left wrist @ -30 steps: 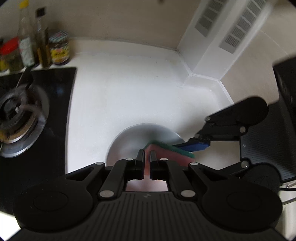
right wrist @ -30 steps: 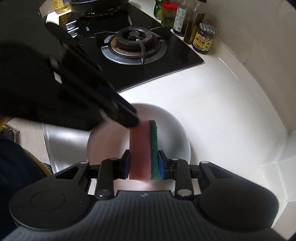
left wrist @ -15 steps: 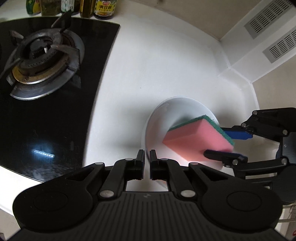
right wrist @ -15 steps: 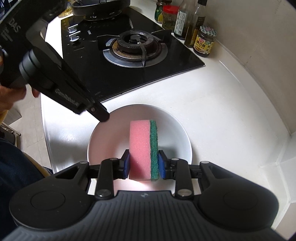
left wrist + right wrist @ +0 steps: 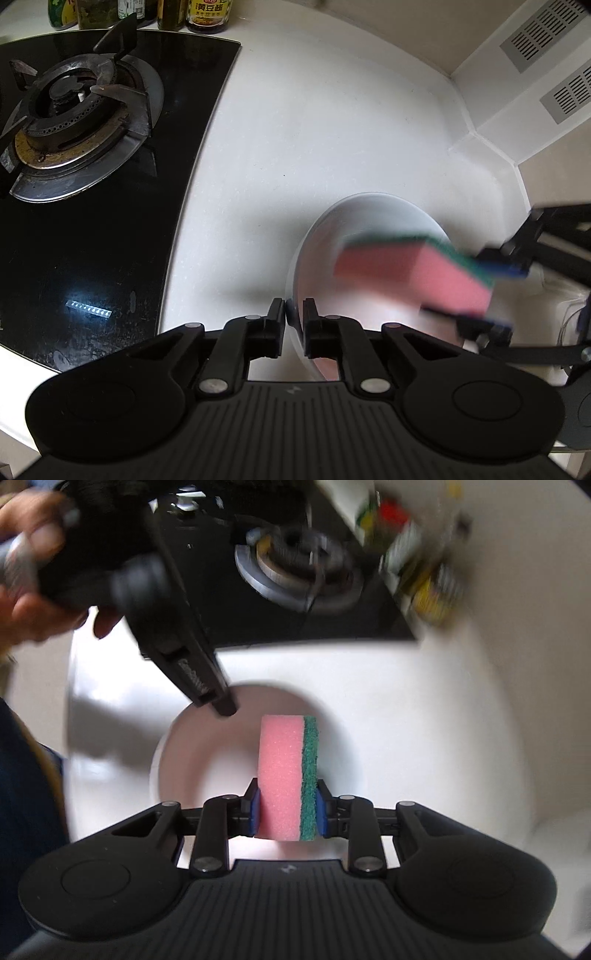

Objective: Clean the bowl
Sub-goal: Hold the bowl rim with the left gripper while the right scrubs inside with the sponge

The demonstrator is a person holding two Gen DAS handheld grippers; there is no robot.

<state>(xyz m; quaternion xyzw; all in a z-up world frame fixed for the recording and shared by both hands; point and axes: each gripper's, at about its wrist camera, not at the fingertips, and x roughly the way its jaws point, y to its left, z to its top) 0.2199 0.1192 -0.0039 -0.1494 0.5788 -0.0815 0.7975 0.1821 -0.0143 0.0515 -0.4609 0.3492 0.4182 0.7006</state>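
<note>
Two grippers: both at one bowl; we judge the task early to midway.
Left gripper [image 5: 294,308]: its jaws have just been opening and stand a little apart, astride the bowl's near rim; we cannot tell if the pads press it.
Bowl [image 5: 369,210]: white, round, shallow, on the white counter [image 5: 314,122], just ahead of the left fingertips and under the right gripper's tips; hob [image 5: 110,184] off to the left.
Sponge [image 5: 288,775]: pink foam with a green scouring layer on its right side, on edge, its far end over the bowl's middle; we cannot tell whether it touches.
Right gripper [image 5: 287,810]: jaws have just been closing; blue pads clamp the sponge from both sides.
Done: we see the sponge in hand and at the bowl, and the rim bracketed.
Left: scrubbing of the inside, we think; no suds or water visible.
Bowl look: glossy, no dirt we can make out, partly blurred.
</note>
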